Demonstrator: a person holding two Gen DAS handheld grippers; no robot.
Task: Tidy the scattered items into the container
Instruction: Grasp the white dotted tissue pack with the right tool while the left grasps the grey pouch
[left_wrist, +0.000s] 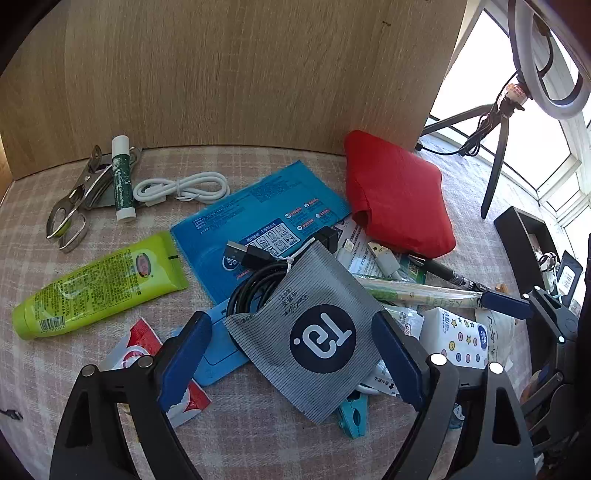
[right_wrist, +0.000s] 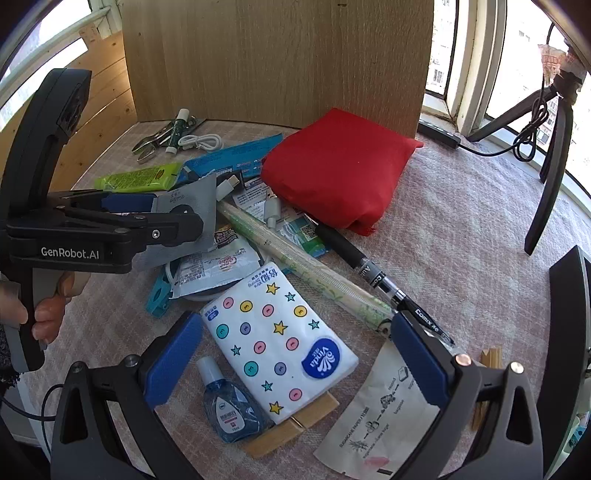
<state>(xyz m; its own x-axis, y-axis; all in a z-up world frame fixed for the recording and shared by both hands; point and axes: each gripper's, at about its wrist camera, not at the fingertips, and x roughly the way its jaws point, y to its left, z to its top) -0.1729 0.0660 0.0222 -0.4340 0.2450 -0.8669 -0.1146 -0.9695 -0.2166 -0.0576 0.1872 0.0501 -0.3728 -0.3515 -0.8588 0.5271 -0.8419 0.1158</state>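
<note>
My left gripper (left_wrist: 291, 354) is open, its blue pads either side of a grey striped pouch (left_wrist: 314, 332) that lies over a coiled black USB cable (left_wrist: 255, 284). In the right wrist view the left gripper (right_wrist: 147, 210) hovers over that pouch (right_wrist: 192, 206). My right gripper (right_wrist: 295, 358) is open around a white tissue pack (right_wrist: 273, 343) with stars and dots. A small blue dropper bottle (right_wrist: 229, 406) lies beside the pack. A red fabric bag (left_wrist: 395, 195) lies behind the pile; it also shows in the right wrist view (right_wrist: 340, 166).
On the checked cloth lie a green tube (left_wrist: 99, 284), blue wipes pack (left_wrist: 258, 221), white cable (left_wrist: 181, 188), glue stick (left_wrist: 122, 177), metal clip (left_wrist: 74, 206), black pen (right_wrist: 369, 269), wrapped chopsticks (right_wrist: 303, 266), teal peg (left_wrist: 354, 413), paper sachet (right_wrist: 384, 417). A wooden panel (left_wrist: 240, 74) stands behind, a tripod (right_wrist: 550, 155) at right.
</note>
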